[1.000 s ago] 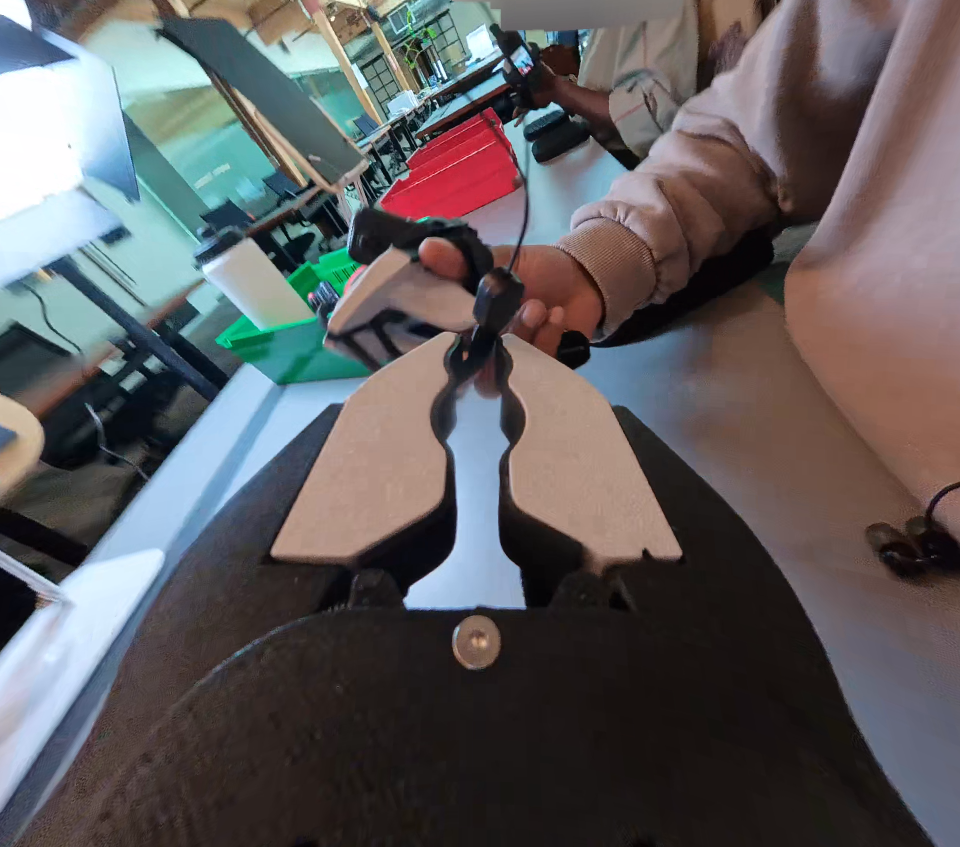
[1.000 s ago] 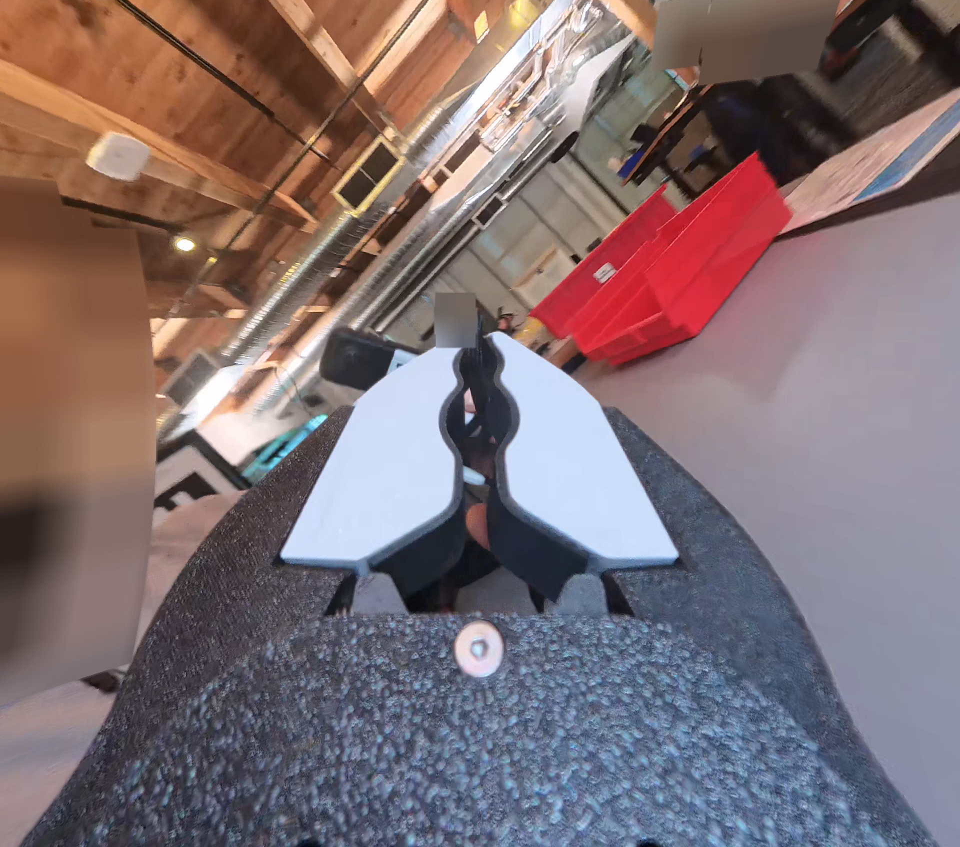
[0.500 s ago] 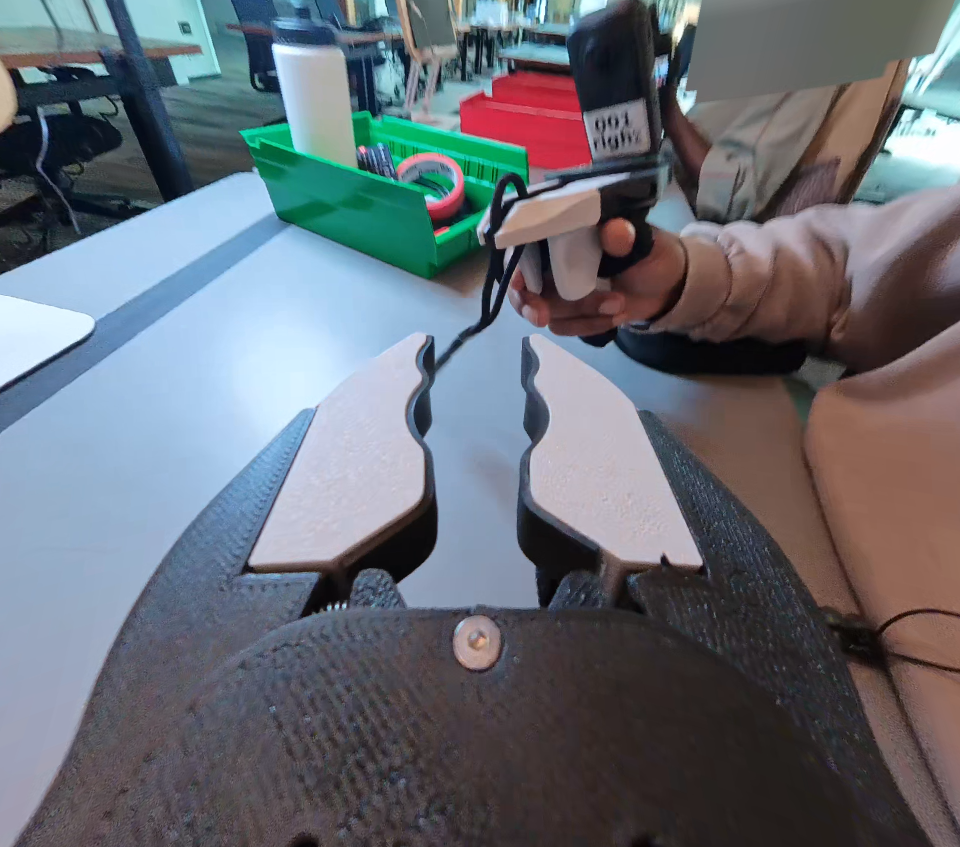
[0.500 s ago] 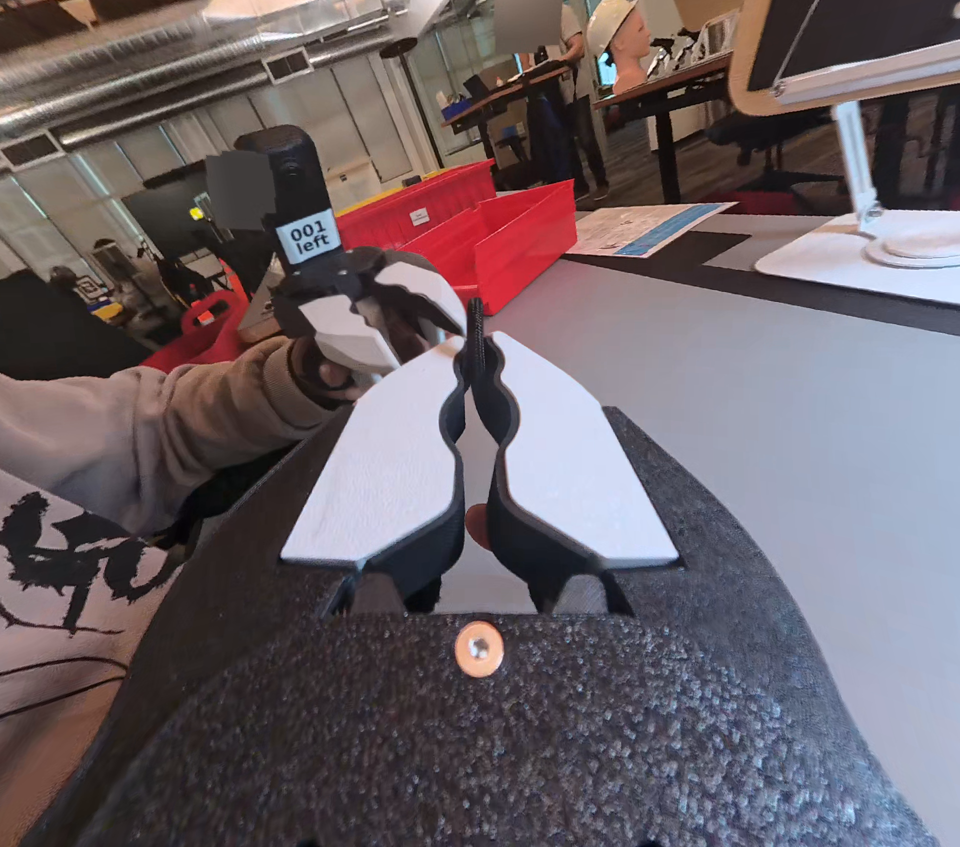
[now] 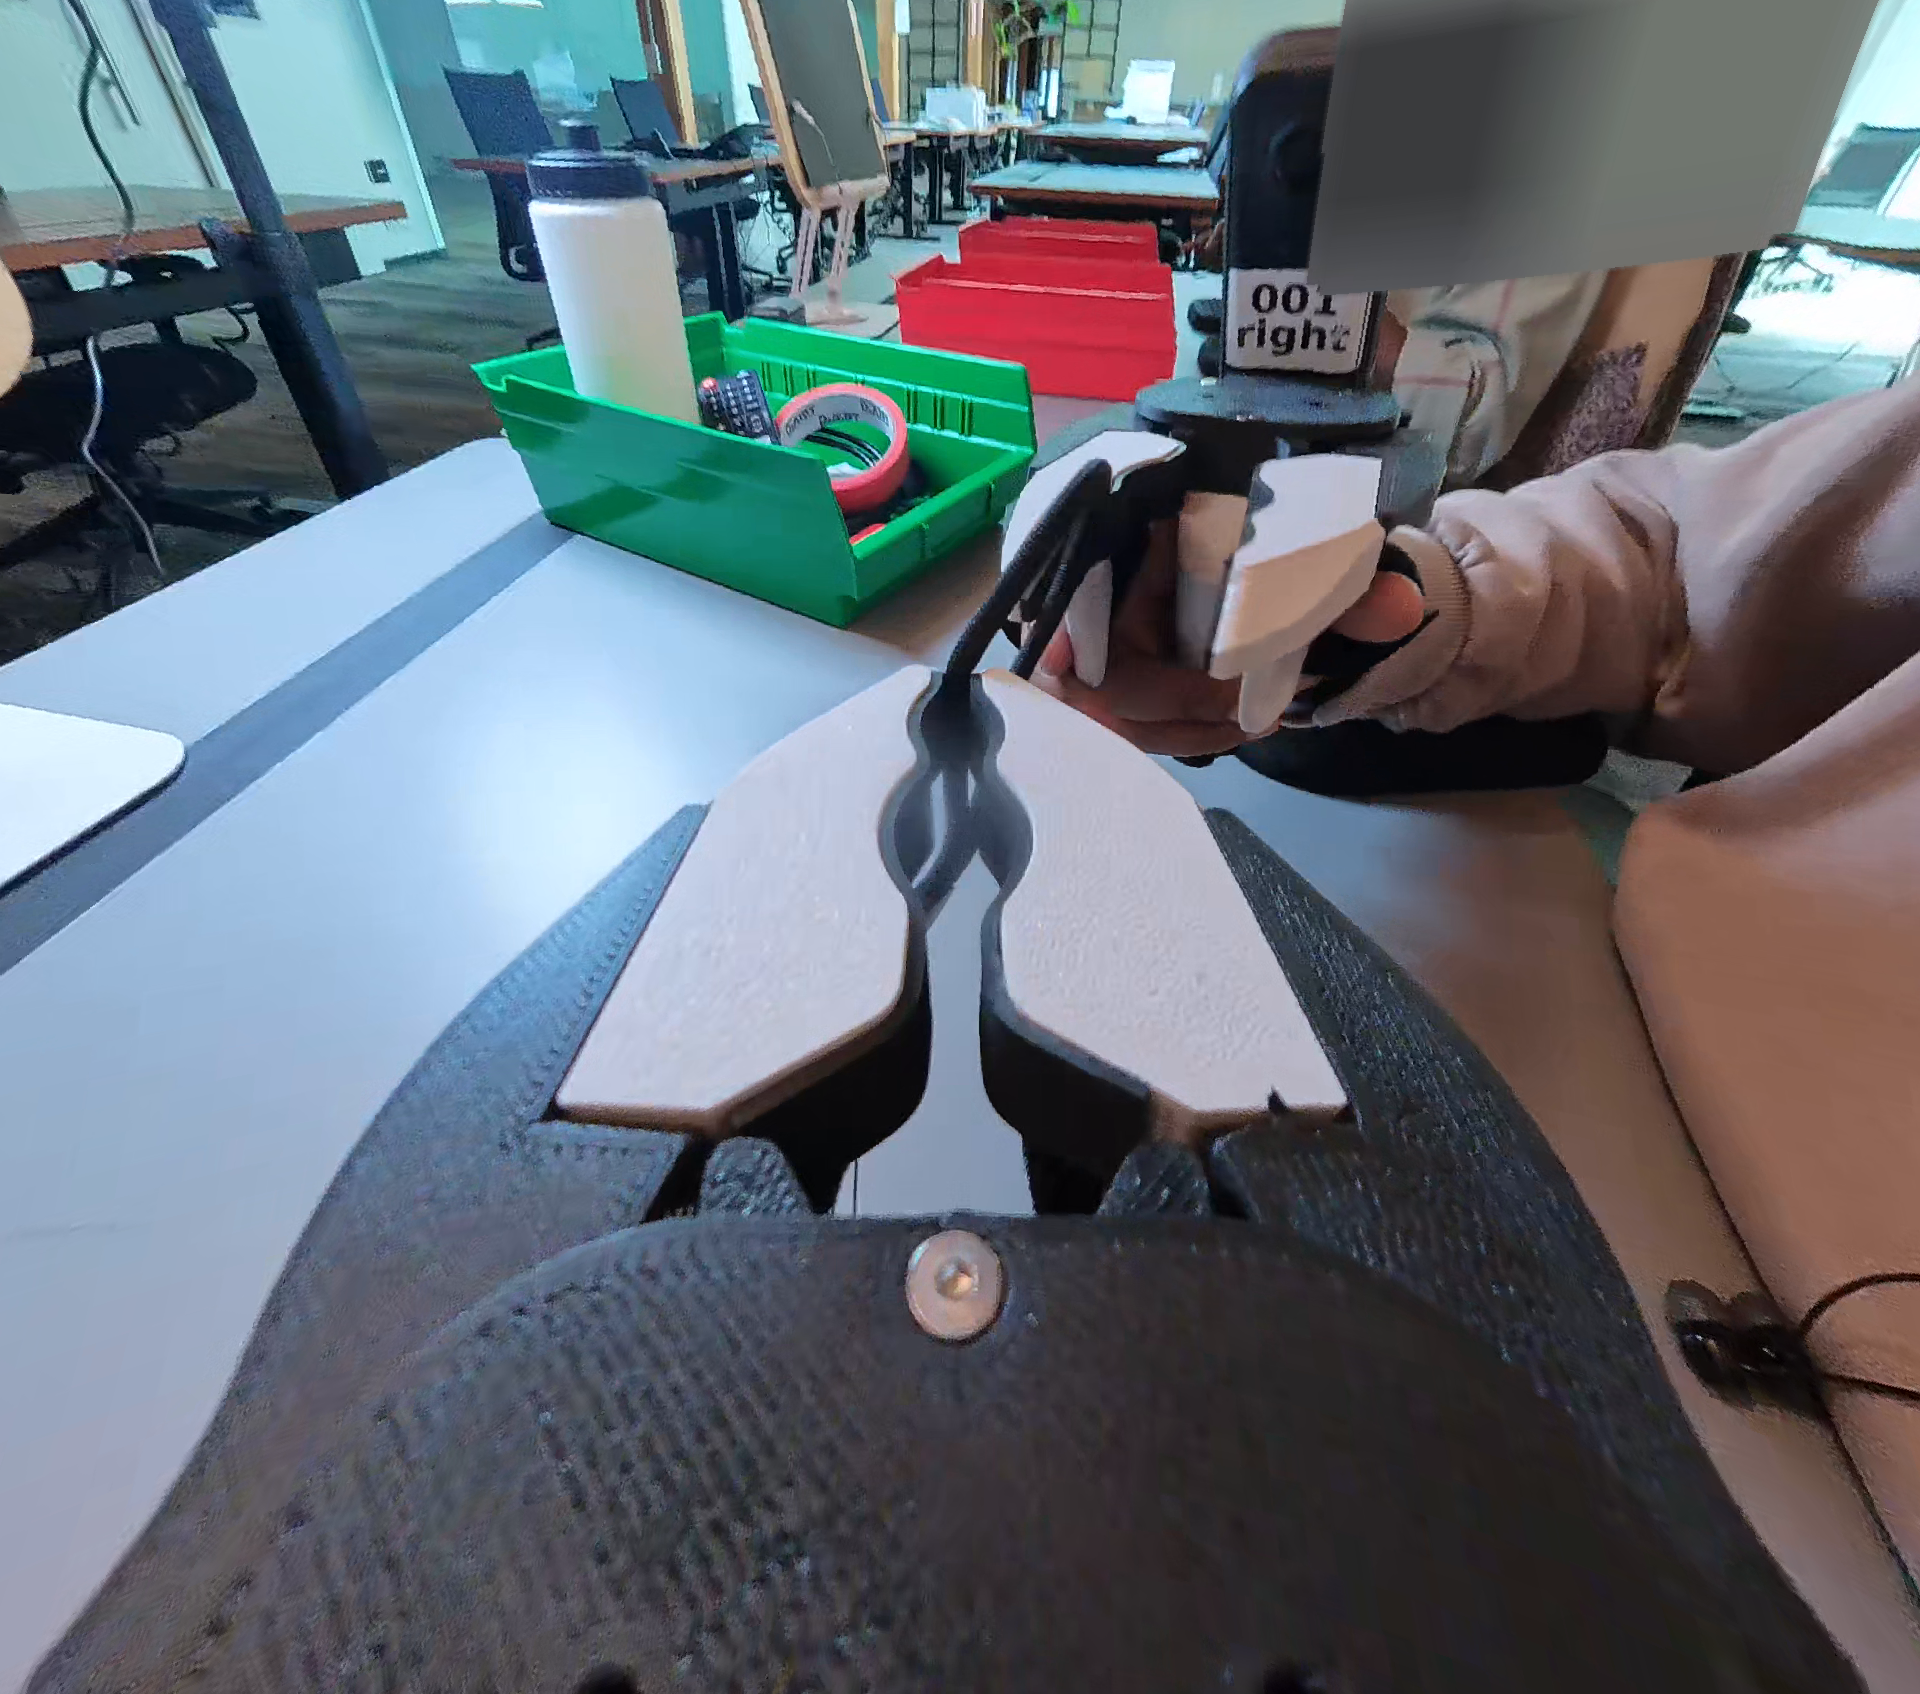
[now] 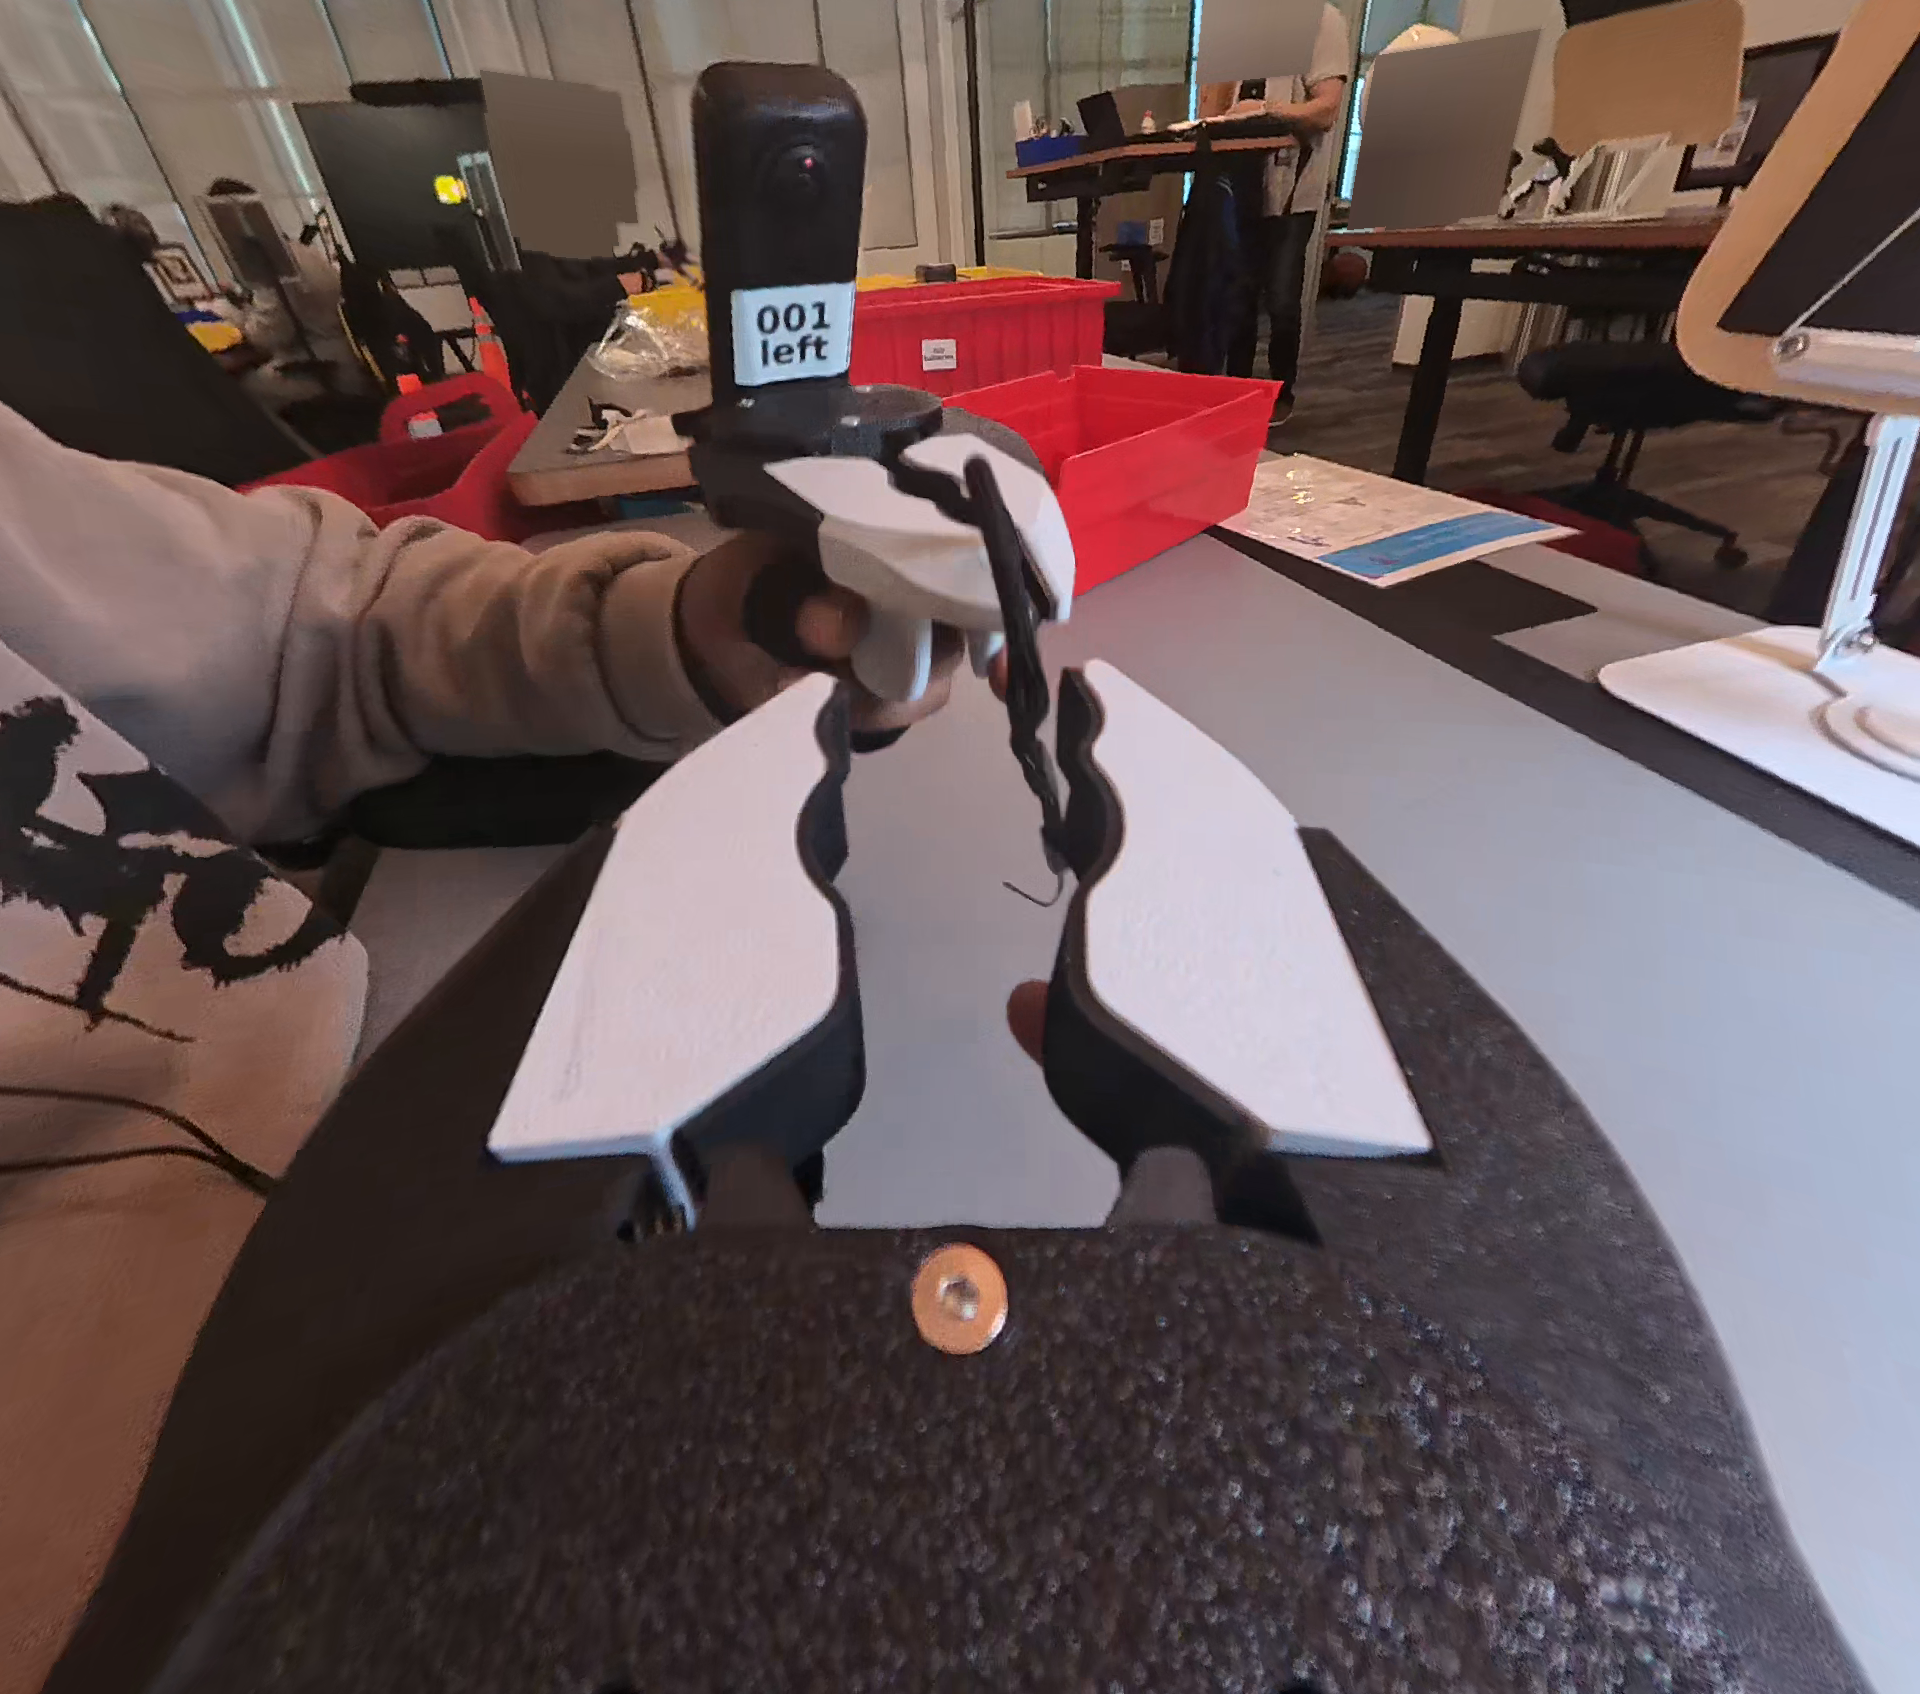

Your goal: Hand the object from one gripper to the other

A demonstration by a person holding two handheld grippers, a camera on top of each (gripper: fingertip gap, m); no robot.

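The object is a black elastic cord loop (image 5: 1023, 595). My left gripper (image 5: 956, 688) is shut on one end of it, above the grey table (image 5: 312, 813). The cord runs up from the tips to the right gripper (image 5: 1184, 543), which stands just beyond with its jaws apart. In the right wrist view my right gripper (image 6: 956, 688) is open. The cord (image 6: 1023, 678) hangs from the left gripper (image 6: 997, 543) down between my right fingers and rests against the inner edge of the right-hand one. A hand holds each gripper.
A green bin (image 5: 727, 501) holds a white bottle (image 5: 613, 294) and a tape roll (image 5: 842, 439). Red bins (image 6: 1122, 439) stand at the far side. A white stand base (image 6: 1766, 699) and a paper sheet (image 6: 1392, 522) lie to the right. My left and right fingertips are right by each other.
Half a second ago the right gripper was shut on the cord and the left was open. Now the left has shut on the cord and the right has opened.
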